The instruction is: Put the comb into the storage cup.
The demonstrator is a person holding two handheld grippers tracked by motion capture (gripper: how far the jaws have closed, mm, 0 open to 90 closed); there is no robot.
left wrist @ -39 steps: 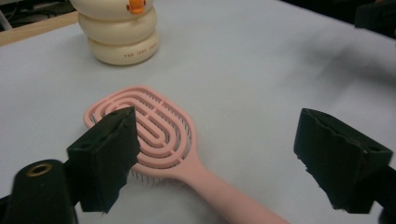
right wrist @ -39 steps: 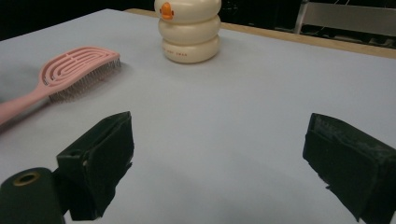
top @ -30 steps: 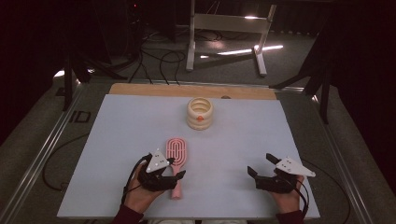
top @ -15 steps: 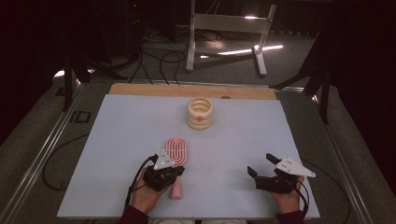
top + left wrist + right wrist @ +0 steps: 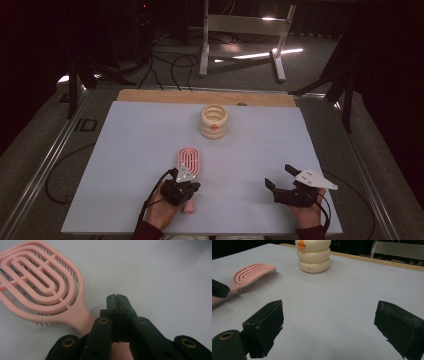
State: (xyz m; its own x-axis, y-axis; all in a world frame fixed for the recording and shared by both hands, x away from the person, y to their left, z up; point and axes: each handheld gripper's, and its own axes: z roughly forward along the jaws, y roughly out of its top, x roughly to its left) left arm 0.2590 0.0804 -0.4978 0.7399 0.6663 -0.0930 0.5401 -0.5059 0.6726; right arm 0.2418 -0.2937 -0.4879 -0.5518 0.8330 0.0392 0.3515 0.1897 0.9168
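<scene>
Grasp step, seemingly missed: left gripper fingers meet tip to tip, empty, over the handle of the pink hairbrush lying on the bench; right gripper, right of the hairbrush, stands wide; next move probably requires reopening to straddle the handle.

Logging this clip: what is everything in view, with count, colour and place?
hairbrush: 1, pink, lying near the front of the table, handle toward the person
ringed container: 1, cream with an orange spot, standing upright at mid-table toward the far edge
table cover: 1, pale grey-blue, over most of the tabletop
wooden strip: 1, tan, along the table's far edge
metal stand: 1, grey, on the floor beyond the table
cables: several, black, on the floor beyond the table
left claw: 1, black, shut, over the brush handle; grip on it unclear
right claw: 1, black, open, over bare table
hands: 2, at the near edge
</scene>
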